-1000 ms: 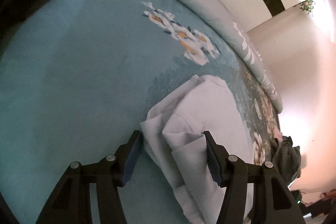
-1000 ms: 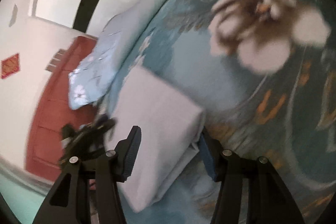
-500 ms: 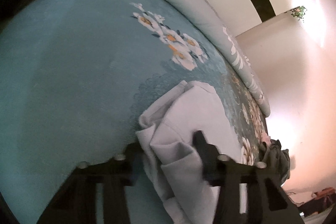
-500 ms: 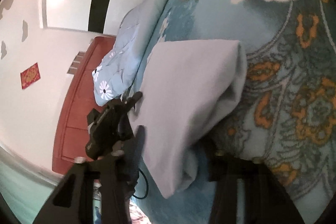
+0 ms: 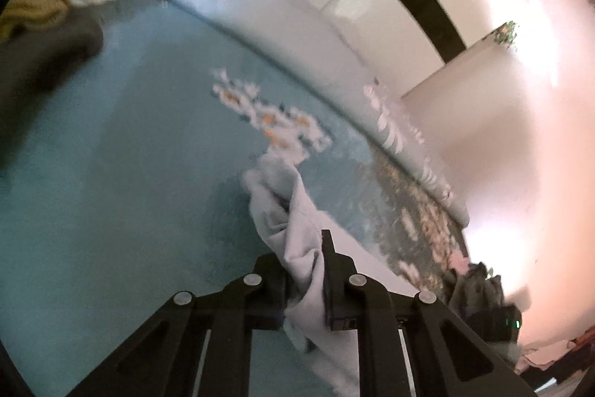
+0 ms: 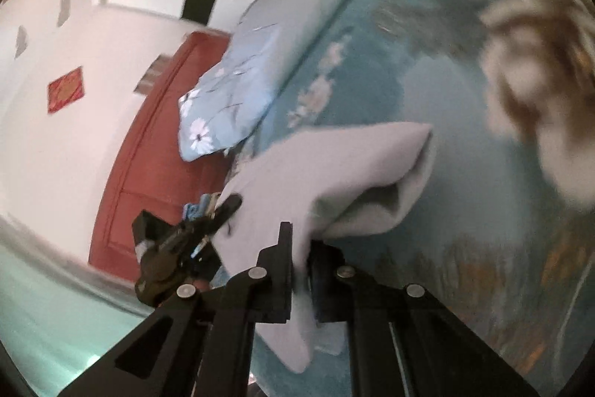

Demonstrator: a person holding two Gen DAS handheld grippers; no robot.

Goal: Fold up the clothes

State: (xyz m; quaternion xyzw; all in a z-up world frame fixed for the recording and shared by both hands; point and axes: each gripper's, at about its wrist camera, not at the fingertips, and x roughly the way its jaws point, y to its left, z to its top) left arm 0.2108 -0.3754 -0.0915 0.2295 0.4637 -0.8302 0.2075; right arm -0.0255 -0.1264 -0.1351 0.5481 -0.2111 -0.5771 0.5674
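Note:
A pale grey folded garment [image 5: 293, 211] lies on a teal flowered bedspread [image 5: 111, 196]. My left gripper [image 5: 305, 270] is shut on one bunched end of it, with cloth sticking up between the jaws. My right gripper [image 6: 300, 263] is shut on the other end of the same garment [image 6: 334, 173], whose folded edge bulges open to the right. In the right wrist view the left gripper [image 6: 174, 248] shows at the garment's far left end. The garment is lifted off the bed at both held ends.
A light blue quilt [image 5: 260, 13] lies rolled along the far side of the bed. A flowered pillow [image 6: 230, 92] leans by a red wooden headboard [image 6: 148, 151]. Dark clothes [image 5: 479, 289] lie at the right, and a dark garment [image 5: 44, 62] at the left.
Both grippers were open around the garment's ends one second ago. Both have closed on the cloth and lifted it, so the ends bunch up.

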